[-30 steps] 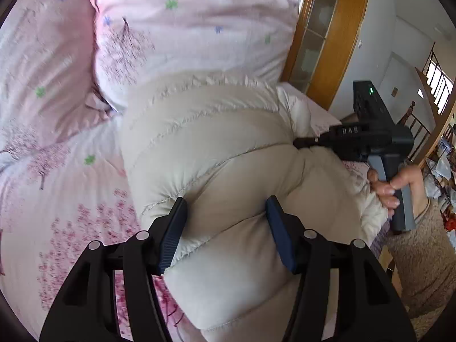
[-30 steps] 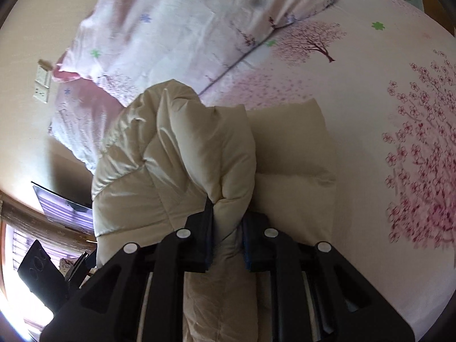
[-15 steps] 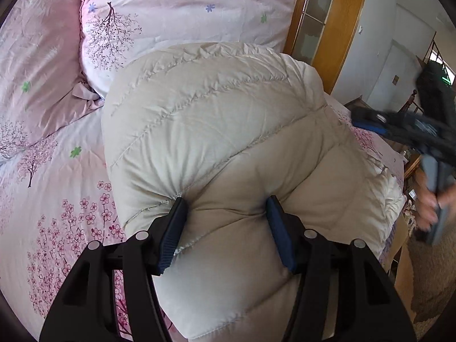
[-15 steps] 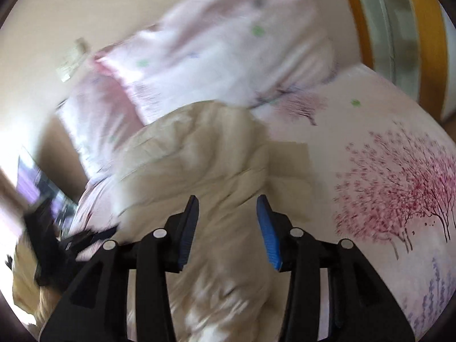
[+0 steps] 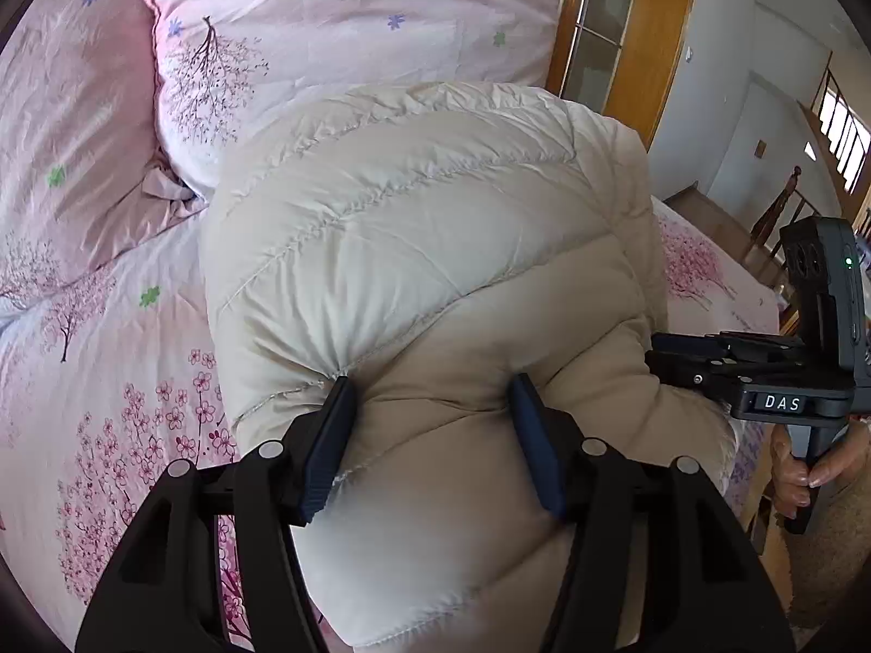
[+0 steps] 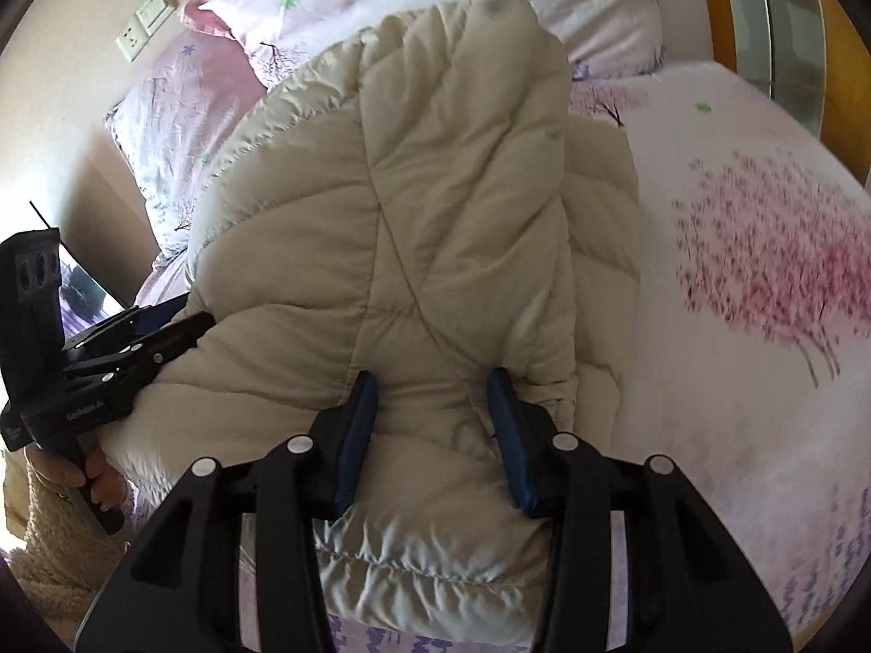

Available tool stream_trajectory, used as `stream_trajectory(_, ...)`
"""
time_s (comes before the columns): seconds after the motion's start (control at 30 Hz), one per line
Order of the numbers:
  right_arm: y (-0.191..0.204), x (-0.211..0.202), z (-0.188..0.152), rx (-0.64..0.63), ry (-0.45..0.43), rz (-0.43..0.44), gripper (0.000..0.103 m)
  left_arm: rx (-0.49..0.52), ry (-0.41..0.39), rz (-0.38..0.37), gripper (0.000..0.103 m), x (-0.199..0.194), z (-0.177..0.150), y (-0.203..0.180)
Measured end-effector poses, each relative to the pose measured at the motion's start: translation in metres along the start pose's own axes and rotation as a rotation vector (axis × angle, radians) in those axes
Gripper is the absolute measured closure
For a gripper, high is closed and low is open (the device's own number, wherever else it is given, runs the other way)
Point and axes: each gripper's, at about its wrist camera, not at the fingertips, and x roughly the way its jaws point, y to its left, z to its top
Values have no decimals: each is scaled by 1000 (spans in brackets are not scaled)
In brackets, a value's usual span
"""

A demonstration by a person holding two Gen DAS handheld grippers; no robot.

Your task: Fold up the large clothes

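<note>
A cream quilted puffer jacket [image 5: 424, 250] lies bunched and folded on the pink blossom-print bed; it also fills the right wrist view [image 6: 413, 228]. My left gripper [image 5: 430, 424] is open, its blue pads pressed against the jacket's near bulge, one on each side. My right gripper [image 6: 433, 424] is open too, its pads straddling a fold at the jacket's near edge. The right gripper shows at the jacket's right side in the left wrist view [image 5: 724, 364]. The left gripper shows at the jacket's left side in the right wrist view [image 6: 136, 348].
Pink pillows [image 5: 337, 38] lie behind the jacket against the wall. A wooden door frame [image 5: 637, 38] stands to the back right. A wall socket [image 6: 144, 19] is above the pillows. The bedsheet [image 6: 751, 283] spreads to the right of the jacket.
My right gripper let go of the jacket fold it was pinching, swung away, and came back open against the jacket's near edge. The jacket bulk has puffed up higher. My left gripper stayed open on it.
</note>
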Motion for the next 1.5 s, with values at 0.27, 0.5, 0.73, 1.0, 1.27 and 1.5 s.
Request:
stream_trajectory(0.27, -4, -26, 13, 49, 40, 78, 44, -58, -53, -92, 44, -33, 3, 16)
stream_trajectory(0.5, -47, -42, 79, 251, -95, 155, 29, -234, -91, -125, 43, -39, 34, 74)
stream_trajectory(0.73, -60, 10, 119, 310, -30, 164, 82, -172, -37, -10, 43, -8, 61, 83)
stream_trajectory(1.0, -75, 38, 113, 337, 48, -3, 86, -115, 37, 19, 43, 26, 67, 78)
stream_trajectory(1.27, -81, 59, 111, 344, 136, -62, 79, -109, 106, 34, 41, 59, 61, 80)
stream_trajectory(1.5, -60, 12, 102, 246, 8, -116, 58, -68, -31, 41, 42, 14, 59, 72)
